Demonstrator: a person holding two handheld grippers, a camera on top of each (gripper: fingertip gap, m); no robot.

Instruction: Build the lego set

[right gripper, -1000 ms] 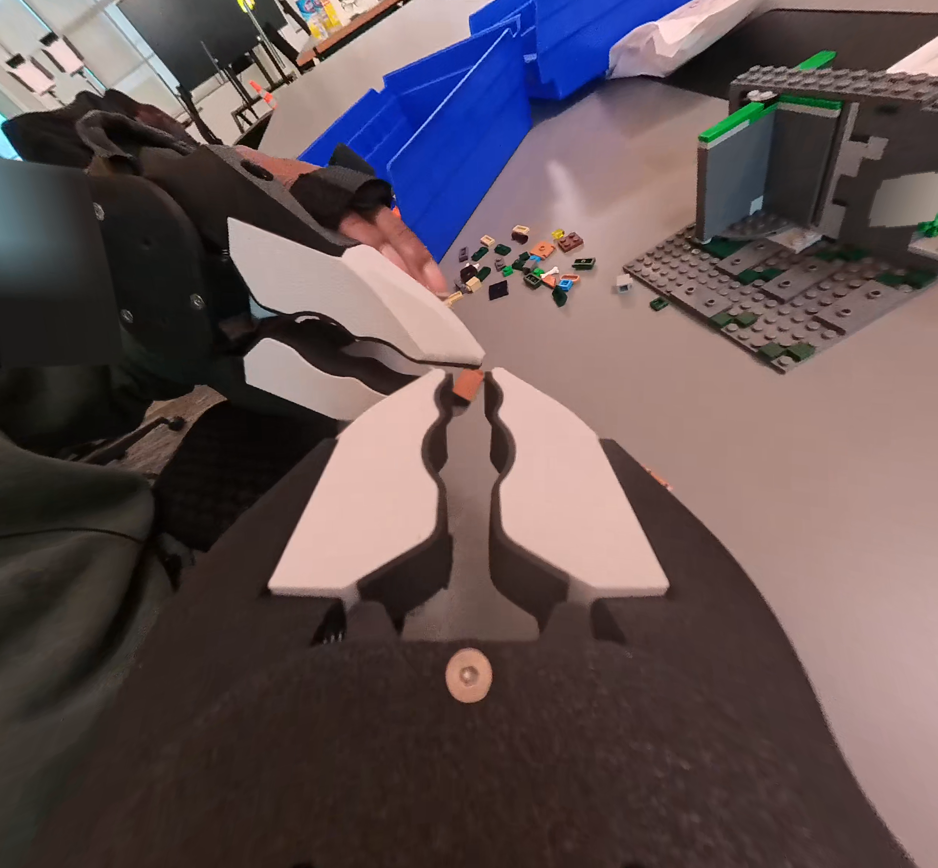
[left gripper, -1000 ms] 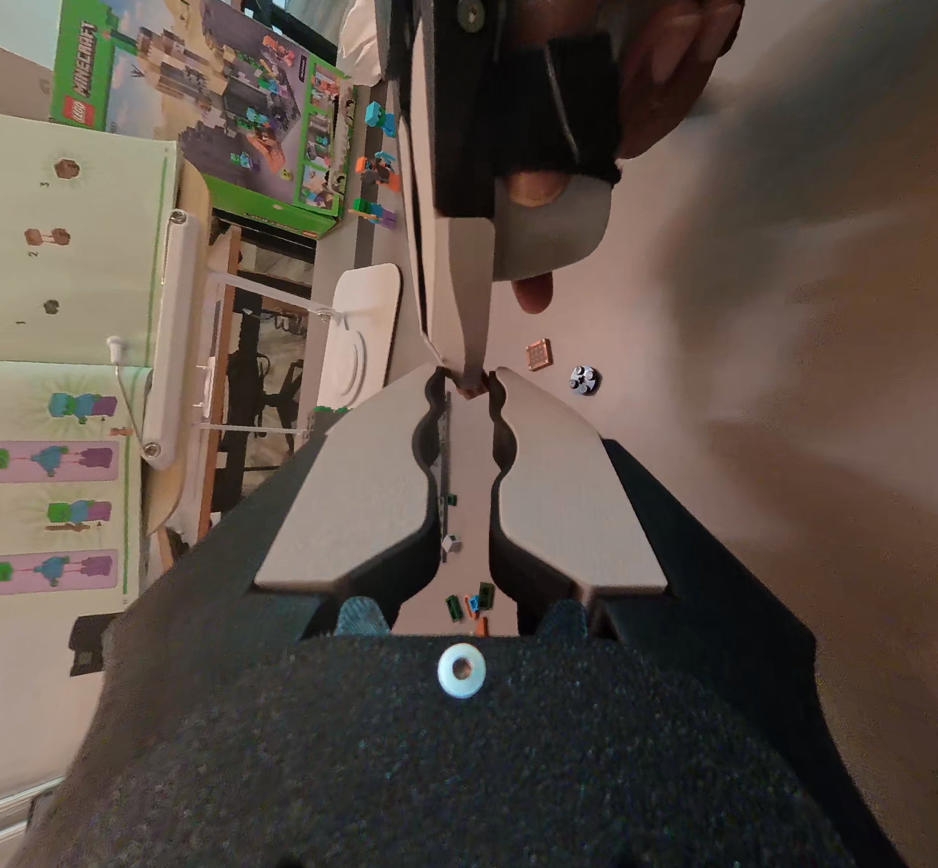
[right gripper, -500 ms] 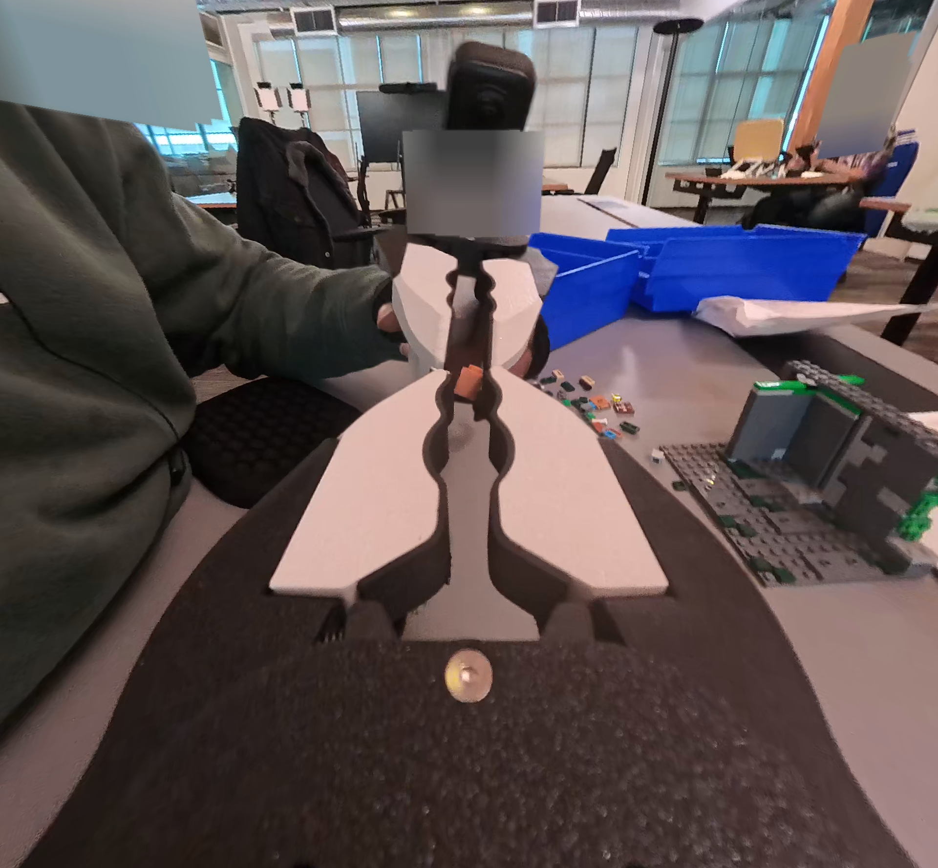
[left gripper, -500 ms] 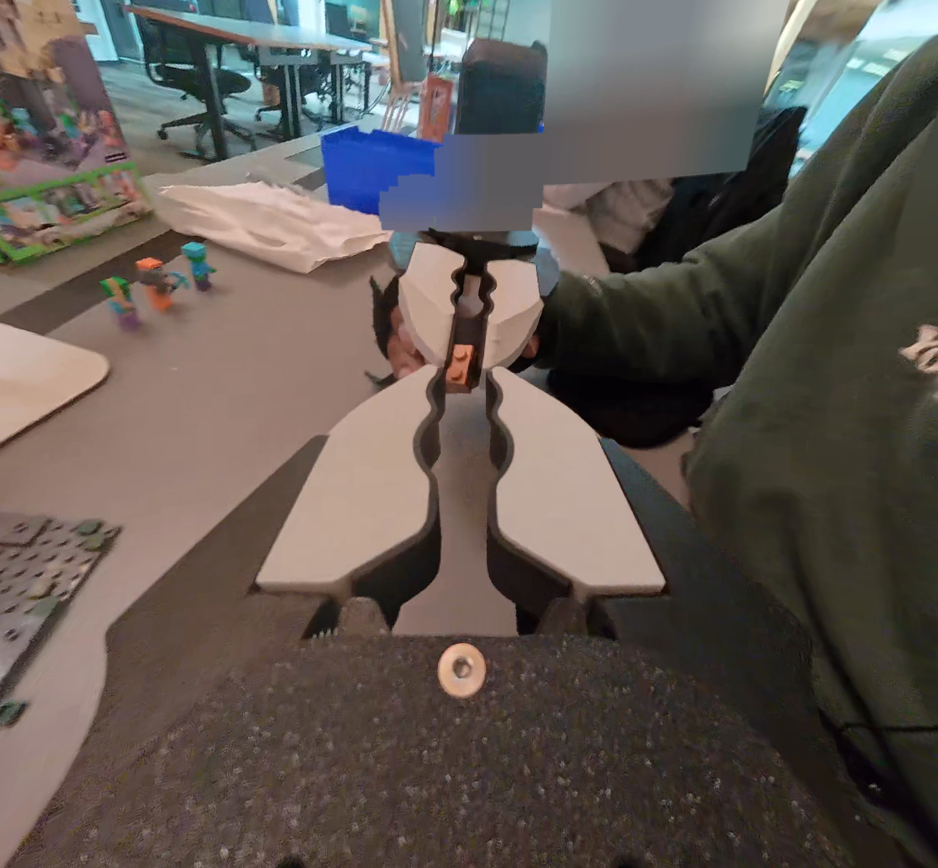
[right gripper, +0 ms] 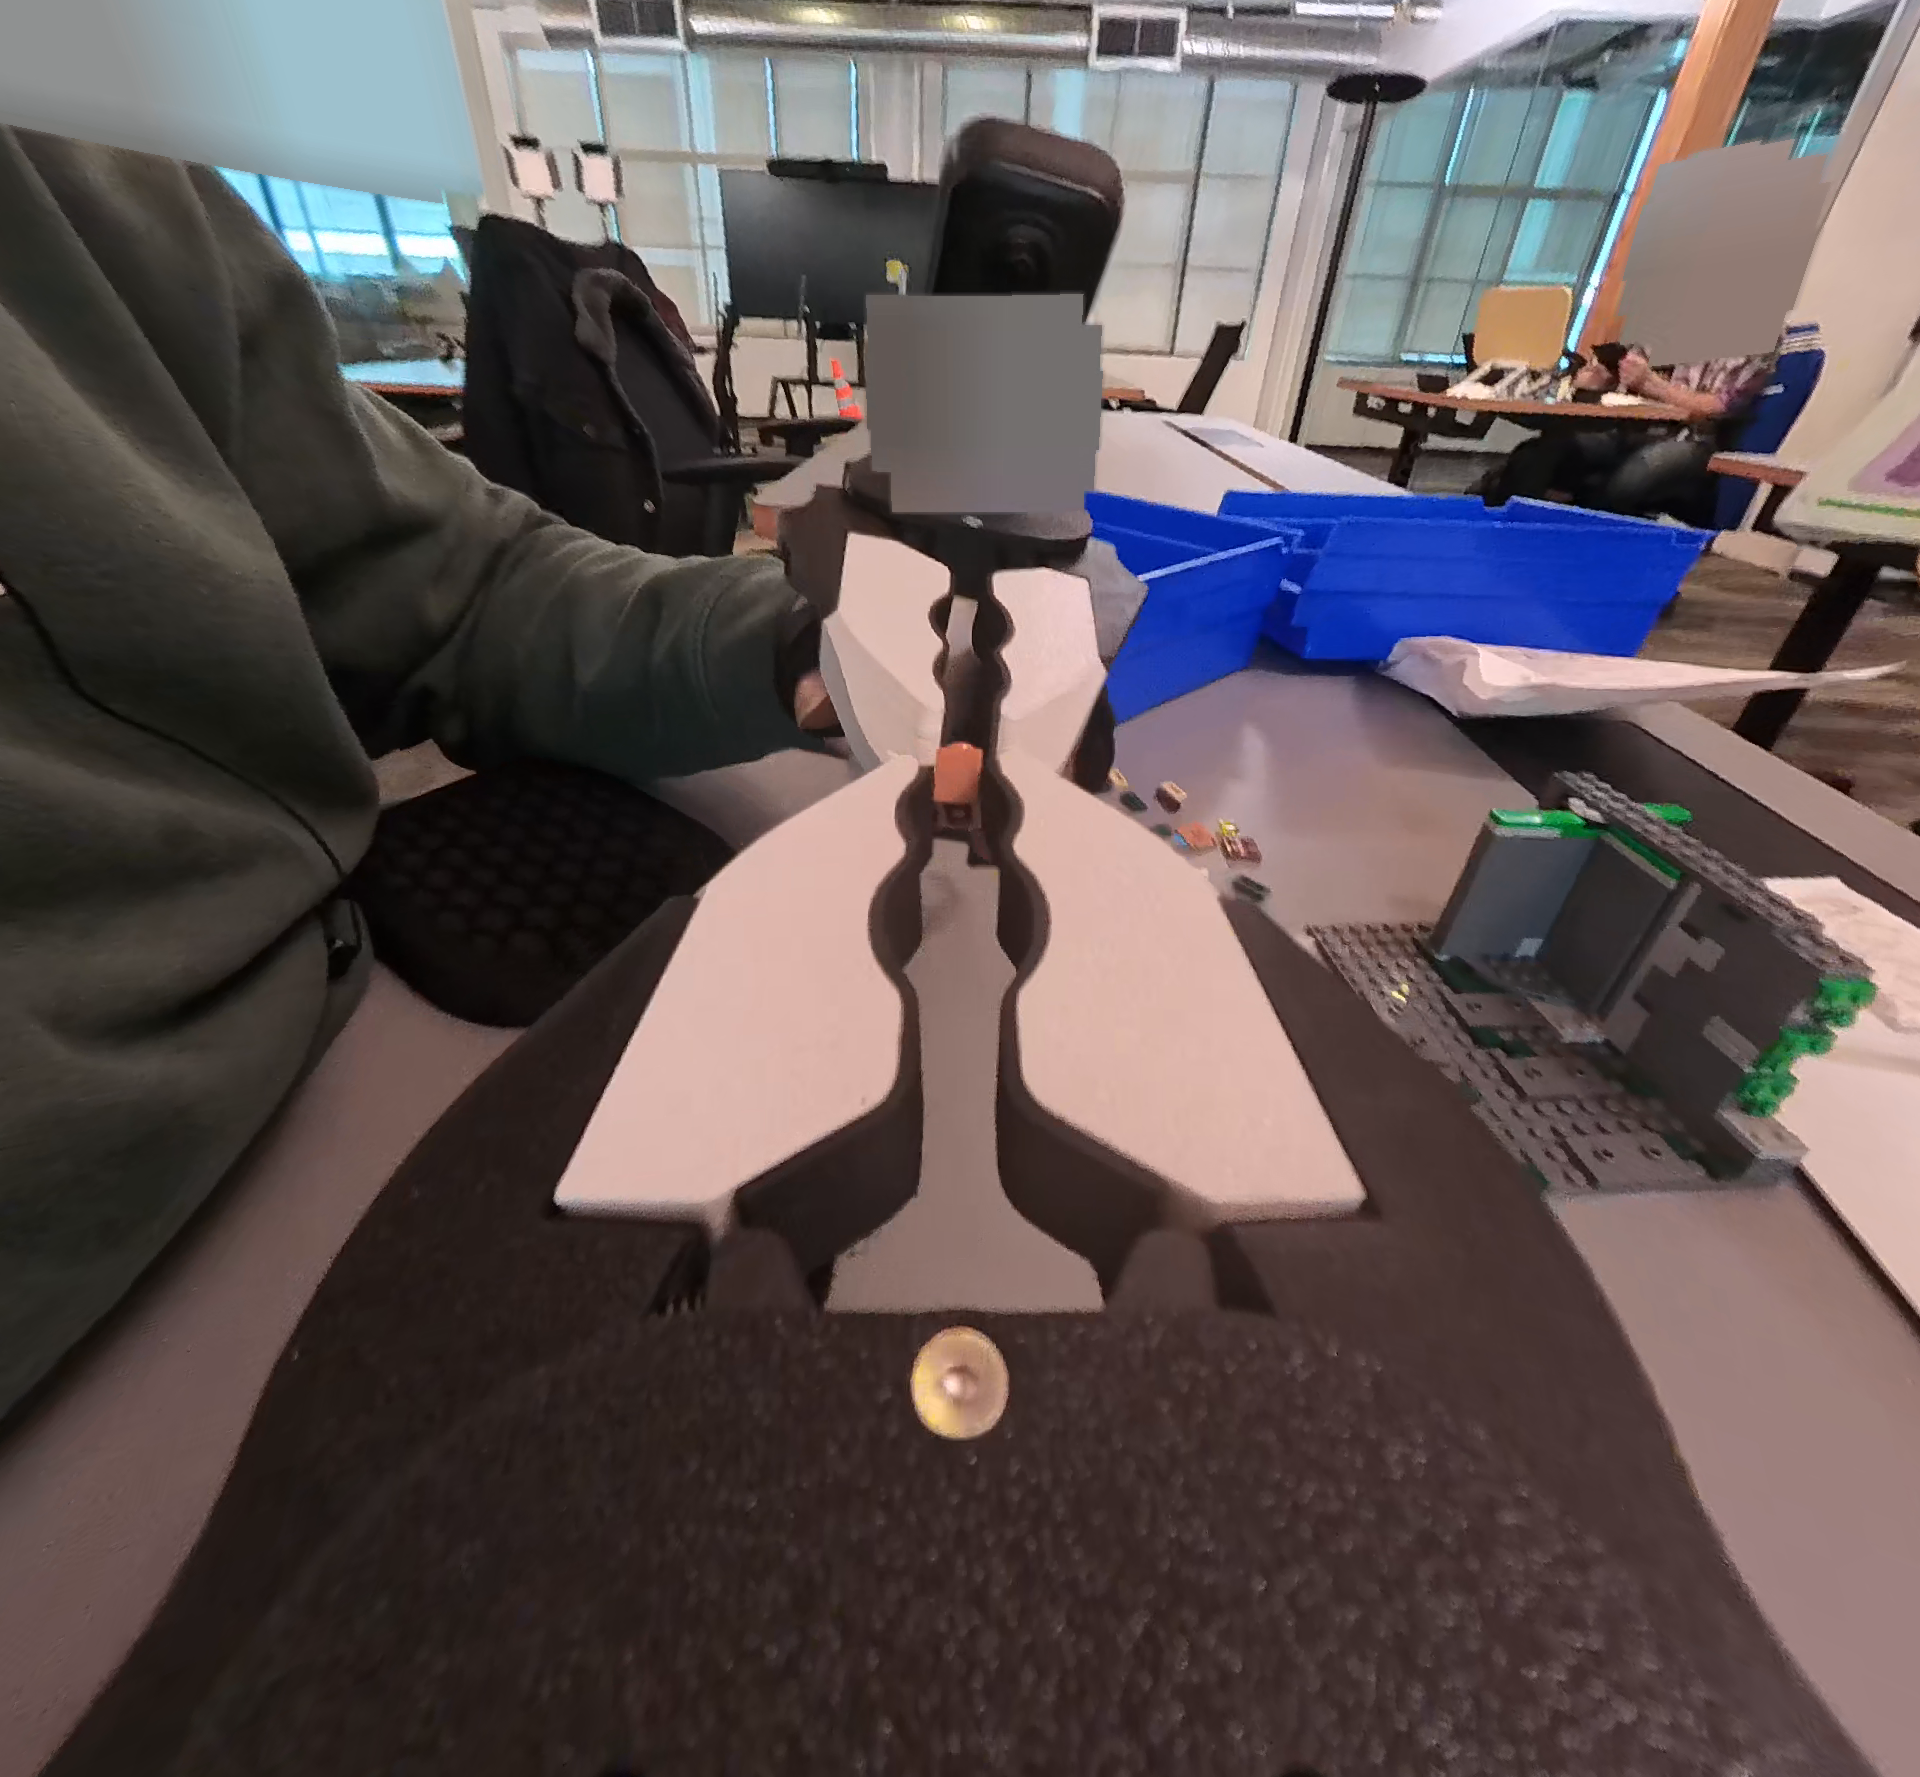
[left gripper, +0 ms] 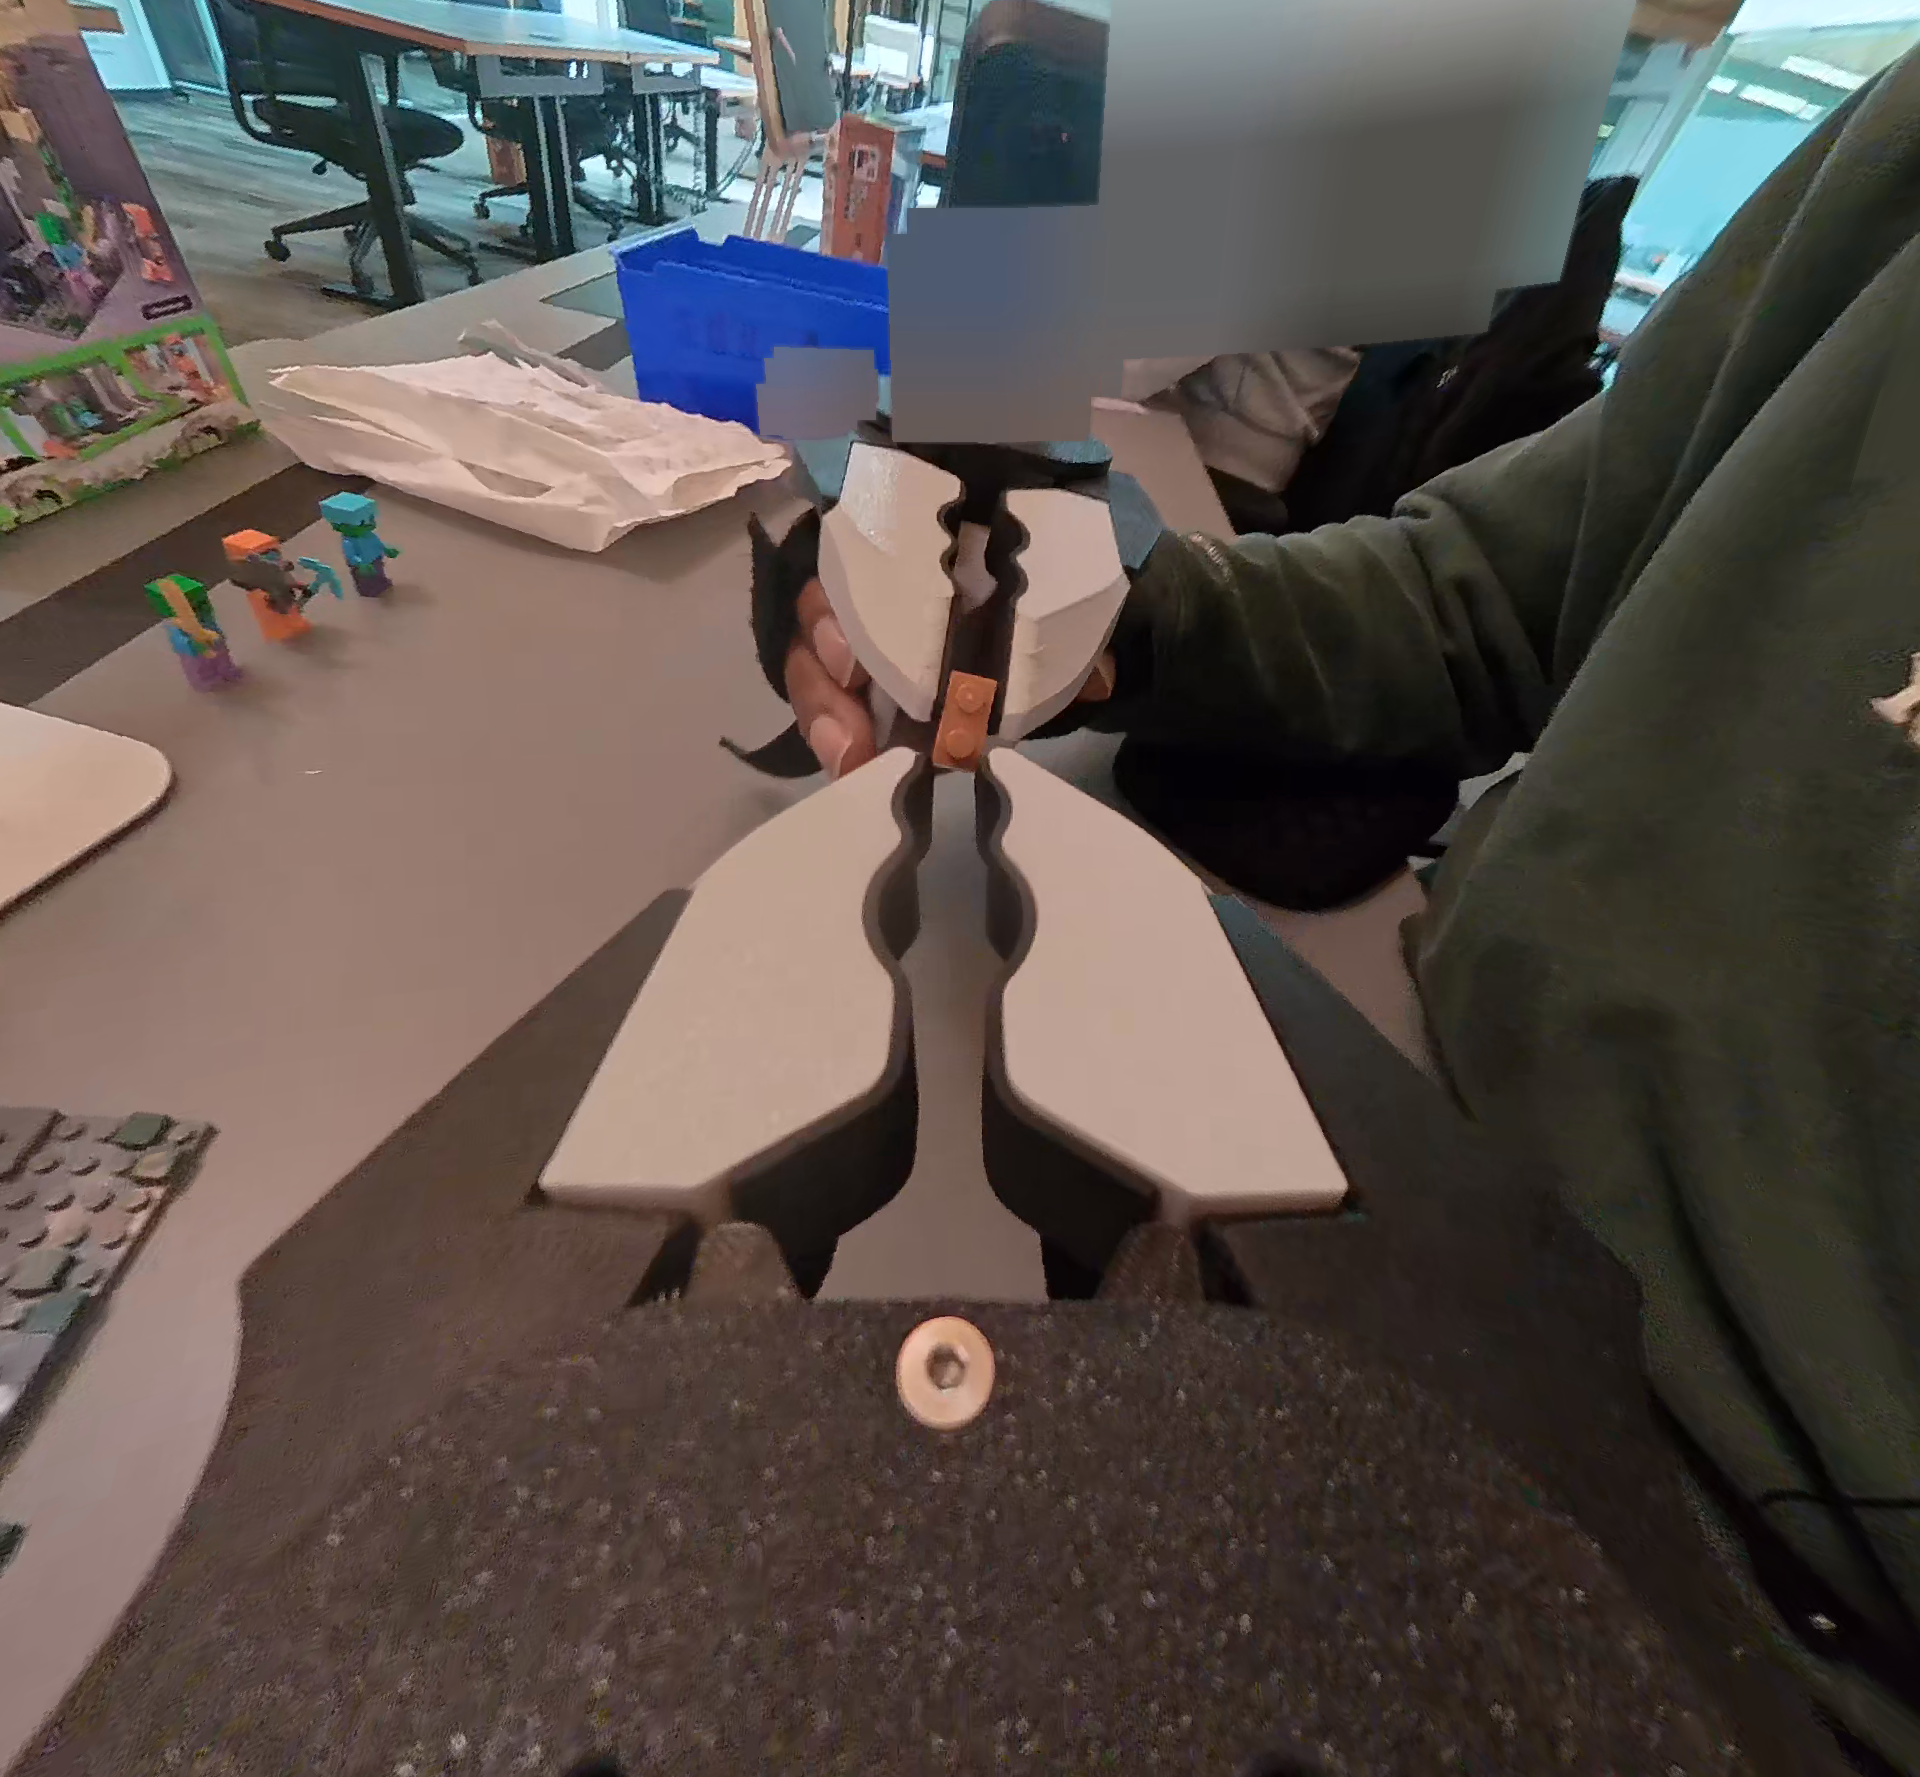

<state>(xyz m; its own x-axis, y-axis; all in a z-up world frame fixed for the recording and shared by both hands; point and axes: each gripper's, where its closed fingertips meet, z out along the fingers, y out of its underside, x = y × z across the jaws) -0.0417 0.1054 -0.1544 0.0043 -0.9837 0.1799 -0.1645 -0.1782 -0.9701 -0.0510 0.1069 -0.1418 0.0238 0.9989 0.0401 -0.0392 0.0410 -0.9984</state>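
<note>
A small orange two-stud plate (left gripper: 961, 714) hangs in the air between my two grippers, which face each other tip to tip. My right gripper (right gripper: 958, 777) is shut on the plate (right gripper: 956, 773); in the left wrist view it (left gripper: 966, 719) pinches the plate's upper part. My left gripper (left gripper: 954, 763) has closed on the plate's lower end; it also shows in the right wrist view (right gripper: 961, 735). The grey lego build (right gripper: 1621, 979) with green trim stands on its studded baseplate to the right.
Loose small bricks (right gripper: 1205, 834) lie on the grey table beyond my right fingers. Blue bins (right gripper: 1455, 574) and a white bag (left gripper: 520, 439) are behind. Three minifigures (left gripper: 275, 584), the set's box (left gripper: 83, 273) and a white board (left gripper: 62, 792) are on the left. A person's green sleeve is close. My two grippers' fingertips are within a few centimetres of each other.
Both grippers swung up from the table to face each other. The right kept the orange plate. The left jaws narrowed and closed on the plate's free end.
</note>
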